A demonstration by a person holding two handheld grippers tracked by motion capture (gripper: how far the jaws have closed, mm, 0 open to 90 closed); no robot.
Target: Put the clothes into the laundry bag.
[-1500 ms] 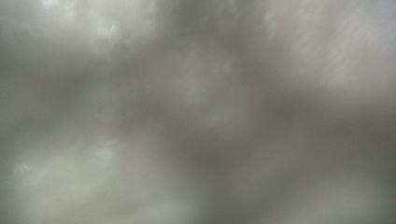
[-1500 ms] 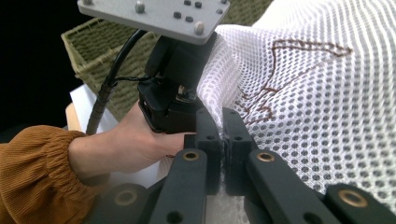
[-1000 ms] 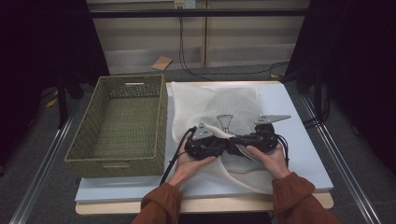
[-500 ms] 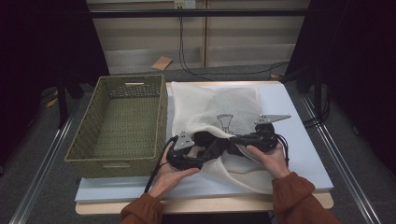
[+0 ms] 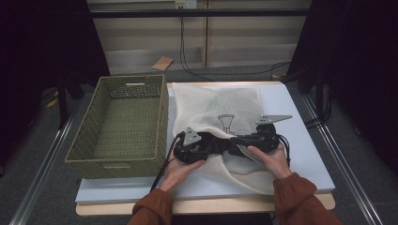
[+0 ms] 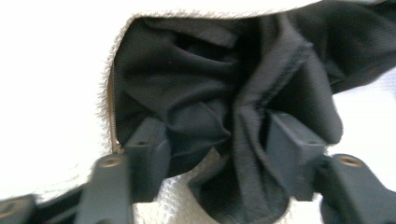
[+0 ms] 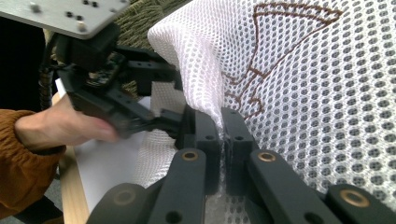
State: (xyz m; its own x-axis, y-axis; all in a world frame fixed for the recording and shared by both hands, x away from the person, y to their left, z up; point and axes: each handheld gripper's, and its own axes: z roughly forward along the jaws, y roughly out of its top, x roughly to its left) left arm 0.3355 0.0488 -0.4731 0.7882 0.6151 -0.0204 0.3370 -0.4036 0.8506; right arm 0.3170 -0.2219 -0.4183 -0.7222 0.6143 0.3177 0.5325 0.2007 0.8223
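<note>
White mesh makes up the laundry bag (image 5: 220,117), which lies flat on the table (image 5: 300,140) just right of the wicker basket (image 5: 117,126); a dark garment (image 6: 210,107) sits at the bag's near opening, partly inside. Both are judged light, limp and easily bunched (nothing stiff to push against), so the bag is best taken at its hem beside the zip, and the garment by a gathered fold rather than a loose edge.

At the bag's near edge, the right gripper (image 7: 220,122) is pressed together on the mesh hem, which is pinched and lifted to keep the mouth up. Just left of it, the left gripper (image 6: 217,142) is seen with jaws half spread and lately closing, a bunch of the dark cloth being gathered between them; whether the pads grip it cannot be told.
</note>
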